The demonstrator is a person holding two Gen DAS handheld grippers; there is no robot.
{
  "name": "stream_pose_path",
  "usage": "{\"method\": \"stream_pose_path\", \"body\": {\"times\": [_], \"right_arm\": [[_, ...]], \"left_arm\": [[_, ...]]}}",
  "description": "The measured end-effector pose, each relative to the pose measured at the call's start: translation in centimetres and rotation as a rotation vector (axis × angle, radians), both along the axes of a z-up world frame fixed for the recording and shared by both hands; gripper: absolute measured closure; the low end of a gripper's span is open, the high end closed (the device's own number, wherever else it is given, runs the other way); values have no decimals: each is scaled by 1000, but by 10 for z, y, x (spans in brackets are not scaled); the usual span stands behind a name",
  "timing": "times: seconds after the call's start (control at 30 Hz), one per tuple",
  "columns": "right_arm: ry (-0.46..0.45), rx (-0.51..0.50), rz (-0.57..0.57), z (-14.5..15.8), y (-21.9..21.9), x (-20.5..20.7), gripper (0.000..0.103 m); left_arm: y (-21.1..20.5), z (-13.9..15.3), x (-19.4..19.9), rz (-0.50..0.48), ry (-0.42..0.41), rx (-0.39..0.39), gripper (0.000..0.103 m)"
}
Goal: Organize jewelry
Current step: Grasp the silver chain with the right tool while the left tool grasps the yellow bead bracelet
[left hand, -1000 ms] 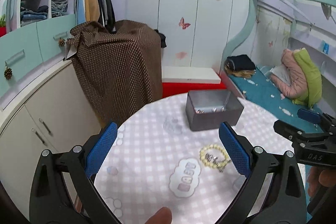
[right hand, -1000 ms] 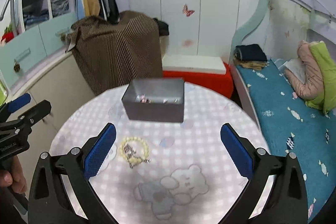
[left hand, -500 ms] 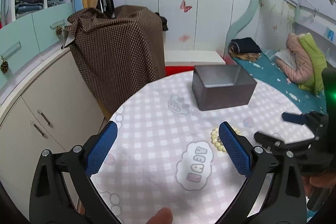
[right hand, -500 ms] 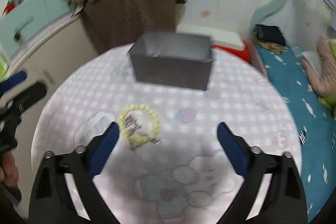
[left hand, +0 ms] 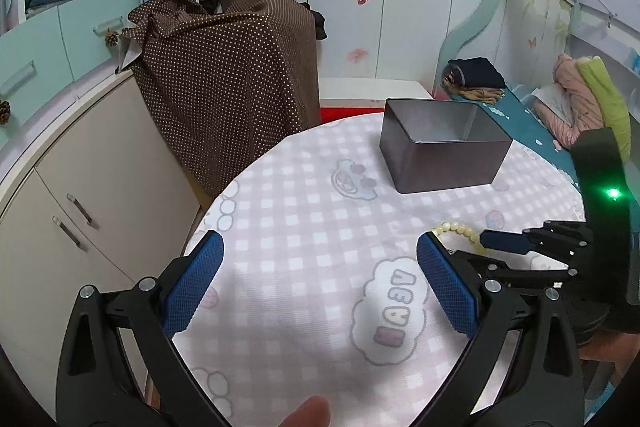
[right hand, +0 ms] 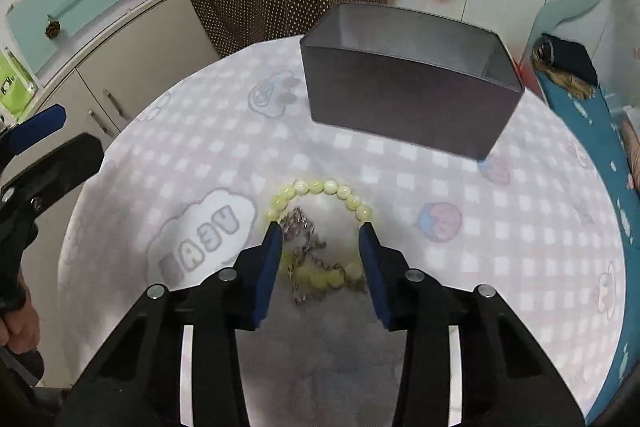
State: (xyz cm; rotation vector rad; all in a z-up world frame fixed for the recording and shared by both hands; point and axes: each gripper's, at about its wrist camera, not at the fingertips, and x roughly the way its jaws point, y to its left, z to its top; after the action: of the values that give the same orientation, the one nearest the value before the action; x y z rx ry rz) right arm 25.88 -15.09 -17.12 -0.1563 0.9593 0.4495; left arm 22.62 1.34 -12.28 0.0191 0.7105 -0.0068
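A pale yellow bead bracelet (right hand: 324, 187) lies on the round table (right hand: 520, 227) with a silver chain (right hand: 304, 247) tangled inside it. My right gripper (right hand: 320, 231) is low over them, half closed, its blue pads either side of the chain and the bracelet's near part. A grey metal box (right hand: 404, 107) stands open beyond. In the left wrist view my left gripper (left hand: 320, 259) is wide open and empty above the table; the bracelet (left hand: 456, 229) shows partly behind the right gripper (left hand: 504, 243), and the box (left hand: 444, 155) stands further back.
The table carries a pink checked cloth with cartoon prints (left hand: 304, 211). A brown dotted cloth covers something (left hand: 228, 75) behind the table. Cabinets (left hand: 80, 187) stand to the left and a bed (left hand: 536, 123) to the right.
My right gripper has dropped down to the bracelet and chain and its jaws have narrowed around them. My left gripper has stayed open and moved a little.
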Motion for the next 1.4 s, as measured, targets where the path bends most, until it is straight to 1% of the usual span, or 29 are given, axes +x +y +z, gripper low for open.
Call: {"method": "stream_pose_path", "body": {"times": [0.07, 0.1, 0.33, 0.43, 0.47, 0.5, 0.57, 0.6, 0.63, 0.73, 0.83, 0.9, 1.03, 1.27, 1.4], "right_arm": [[10, -13, 9, 0, 2, 4, 75], [20, -21, 19, -2, 4, 4, 81], [11, -49, 57, -9, 10, 4, 83], [9, -90, 86, -10, 17, 5, 83], [2, -103, 95, -12, 19, 5, 85], [-5, -111, 108, -12, 21, 3, 90], [-32, -133, 126, -14, 25, -2, 90], [-41, -140, 131, -15, 26, -3, 93], [-38, -132, 137, -15, 25, -4, 99], [-33, -113, 118, -12, 18, -5, 100], [-19, -37, 95, -4, 7, -3, 100], [-22, -5, 84, 1, 2, -4, 100], [-33, 87, 60, 22, -12, -7, 100], [-80, 191, 20, 58, -38, -13, 100], [-105, 203, -2, 69, -48, -16, 100]], "left_arm": [[1, -1, 2, 0, 4, 0, 6], [1, -2, 3, 1, 8, -2, 6], [8, -6, 7, 14, 19, -19, 6], [7, -7, 8, 11, 23, -22, 6], [7, -8, 9, 10, 25, -23, 6], [6, -8, 9, 9, 25, -23, 6], [5, -9, 9, 6, 29, -27, 6], [5, -9, 10, 5, 30, -28, 6], [4, -8, 10, 3, 29, -28, 6], [2, -7, 9, -2, 24, -24, 6], [1, -7, 10, -7, 26, -22, 6], [-1, -7, 10, -15, 26, -22, 6], [-8, -8, 11, -39, 30, -13, 6], [-27, -16, 26, -125, 81, -58, 6], [-49, -30, 40, -172, 131, -27, 6]]}}
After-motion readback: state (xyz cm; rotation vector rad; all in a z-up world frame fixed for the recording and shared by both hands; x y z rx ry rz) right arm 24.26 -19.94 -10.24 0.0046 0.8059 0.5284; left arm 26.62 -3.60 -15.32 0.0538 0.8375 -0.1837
